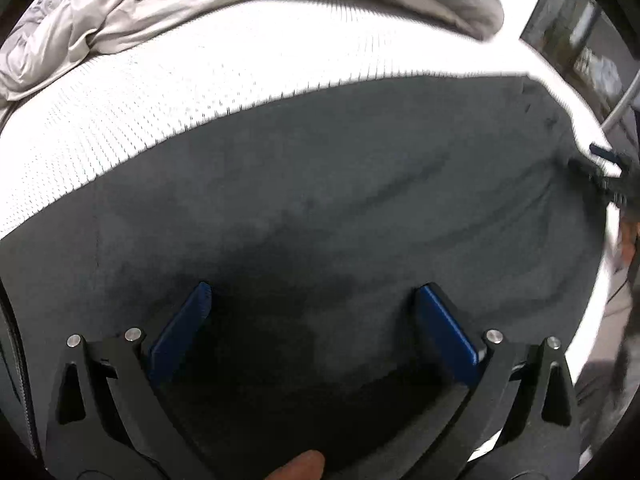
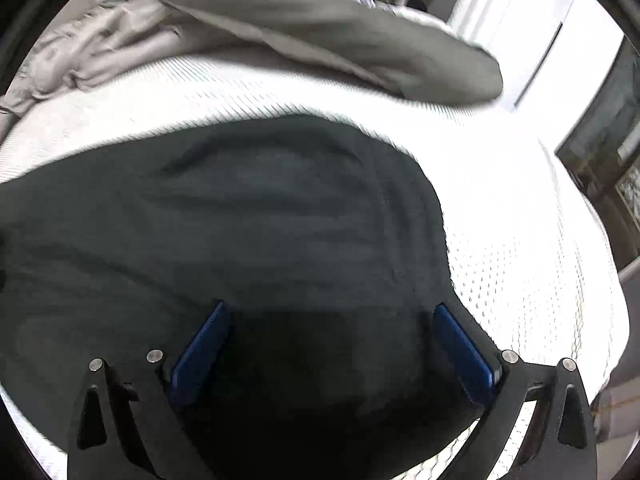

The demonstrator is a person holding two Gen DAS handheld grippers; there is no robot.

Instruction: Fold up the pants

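Observation:
Dark grey pants (image 1: pixel 320 184) lie spread flat on a white textured bed surface (image 1: pixel 160 112). My left gripper (image 1: pixel 314 292) hangs just above the dark cloth, fingers wide open, nothing between the blue pads (image 1: pixel 180 332). In the right wrist view the same pants (image 2: pixel 240 216) fill the lower left, their rounded end near the white surface (image 2: pixel 520 240). My right gripper (image 2: pixel 330 312) is open over the cloth near that end. The right gripper (image 1: pixel 604 168) also shows small at the pants' far right edge in the left wrist view.
A grey crumpled duvet (image 1: pixel 120 20) and a grey pillow (image 2: pixel 320 32) lie at the far side of the bed. A dark cabinet (image 2: pixel 600 152) stands beyond the bed's right side. A fingertip (image 1: pixel 300 466) shows at the bottom edge.

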